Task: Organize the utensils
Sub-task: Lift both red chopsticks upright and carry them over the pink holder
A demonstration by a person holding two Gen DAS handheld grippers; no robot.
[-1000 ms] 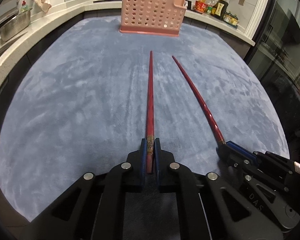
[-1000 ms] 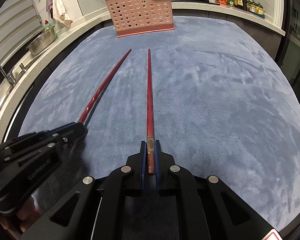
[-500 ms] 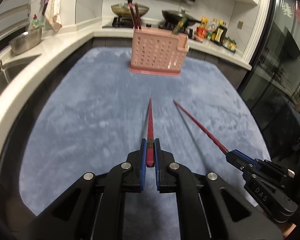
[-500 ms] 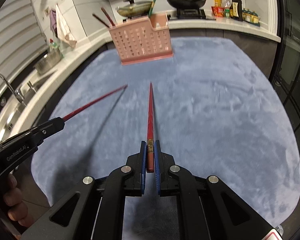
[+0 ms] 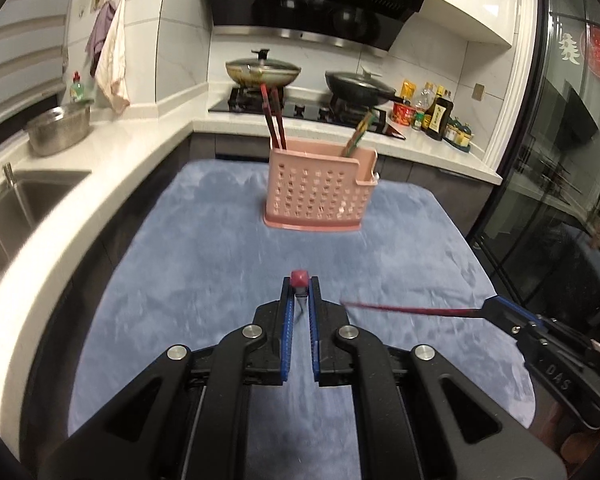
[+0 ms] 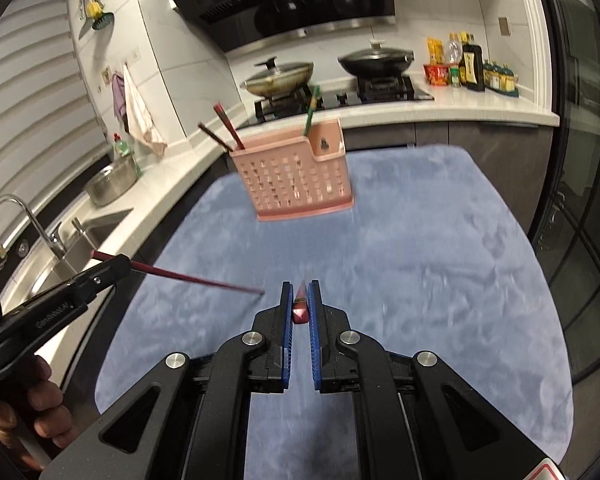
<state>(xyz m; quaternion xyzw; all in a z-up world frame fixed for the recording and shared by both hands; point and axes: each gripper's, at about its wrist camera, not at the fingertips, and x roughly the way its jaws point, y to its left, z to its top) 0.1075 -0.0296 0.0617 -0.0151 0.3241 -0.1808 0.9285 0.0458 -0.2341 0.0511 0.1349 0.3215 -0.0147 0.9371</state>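
Observation:
Each gripper is shut on one red chopstick, lifted above the blue cloth. My left gripper [image 5: 299,292] holds its chopstick [image 5: 299,279] near the thick end, seen end-on and pointing down. In the right wrist view this gripper [image 6: 116,266] and its chopstick [image 6: 196,279] show at the left. My right gripper [image 6: 300,300] holds its chopstick [image 6: 300,307], also seen end-on; it shows in the left wrist view [image 5: 412,309] at the right. The pink perforated utensil basket [image 5: 320,190] stands at the cloth's far edge [image 6: 296,180] and holds two dark red chopsticks [image 5: 274,120] and a green utensil [image 5: 358,134].
The blue cloth [image 5: 204,264] covers the table. A white counter with a sink [image 5: 16,204] and a steel bowl [image 5: 58,130] runs along the left. A stove with two pans [image 5: 262,70] and bottles [image 5: 440,114] is behind the basket. A glass door [image 5: 560,160] is on the right.
Both grippers have lifted their chopsticks off the cloth and tipped them steeply downward, so each now looks end-on. The views have risen and tilted up toward the basket and stove.

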